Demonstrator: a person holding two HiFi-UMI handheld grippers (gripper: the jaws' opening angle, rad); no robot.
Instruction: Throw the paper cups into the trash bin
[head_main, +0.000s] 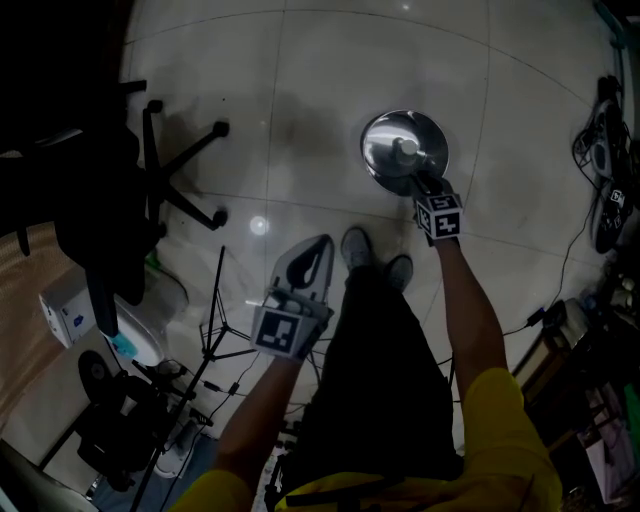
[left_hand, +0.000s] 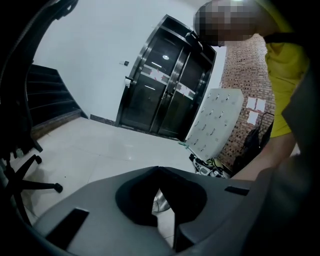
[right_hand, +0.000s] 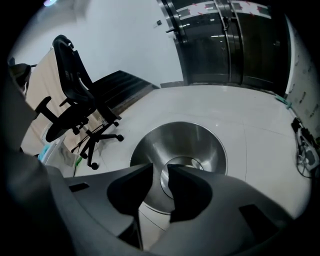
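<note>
A round steel trash bin (head_main: 405, 150) with a funnel top stands on the pale tiled floor ahead of the person's shoes. My right gripper (head_main: 415, 182) hangs over its near rim. In the right gripper view the bin (right_hand: 200, 142) fills the middle and the right gripper (right_hand: 160, 169) stands open, nothing between its jaws. A small pale shape (head_main: 405, 148) lies in the bin's middle hole; I cannot tell whether it is a paper cup. My left gripper (head_main: 316, 250) is held lower, at the left, away from the bin. In its own view the left gripper (left_hand: 159, 169) has its tips touching and holds nothing.
A black office chair (head_main: 110, 200) on castors stands at the left, also seen as the chair (right_hand: 75, 95) in the right gripper view. A thin black stand (head_main: 215, 330) and boxes crowd the near left. Cables and gear (head_main: 605, 190) lie at the right. Dark glass doors (left_hand: 165, 100) are ahead.
</note>
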